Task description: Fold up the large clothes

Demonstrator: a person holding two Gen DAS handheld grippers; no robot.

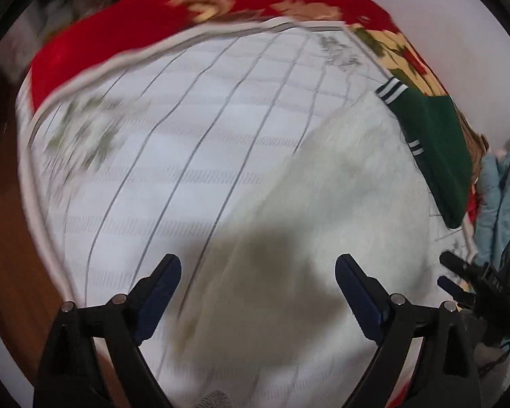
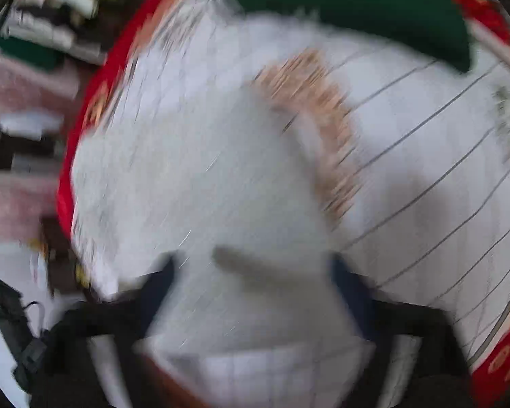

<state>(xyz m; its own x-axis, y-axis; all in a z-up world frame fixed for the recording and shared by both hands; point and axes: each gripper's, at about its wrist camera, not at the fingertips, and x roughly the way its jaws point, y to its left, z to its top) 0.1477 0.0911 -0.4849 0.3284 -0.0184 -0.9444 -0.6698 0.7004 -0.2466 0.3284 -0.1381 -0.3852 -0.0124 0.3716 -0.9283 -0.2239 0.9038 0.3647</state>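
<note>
1. Left gripper (image 1: 258, 292): seen from its own wrist camera, it points steeply down over the bed. The two blue-padded fingers (image 1: 159, 292) stand wide apart, with nothing between them and no pad touching cloth.
2. White fluffy garment (image 1: 340, 204): the task's item lies on the white lined bed cover (image 1: 173, 156), filling the near and right part of the left view. A dark shadow falls across it just beyond the finger tips.
3. Right gripper (image 2: 255, 292): its own view is heavily motion-blurred. The dark fingers appear spread to either side of the frame, with the white garment (image 2: 204, 187) below and between them; whether either pad touches the cloth cannot be told from the blur.
4. Tan fuzzy trim (image 2: 326, 119): a curved band on the garment, visible only in the right view, beyond the fingers.
5. Green garment (image 1: 435, 142): dark green with white-striped cuffs, it lies at the far right edge of the bed cover, just beside the white garment.
6. Red floral blanket (image 1: 125, 34): it borders the bed cover along the far side.
7. Other gripper body (image 1: 482, 289): the right tool shows at the near right edge of the left view.
</note>
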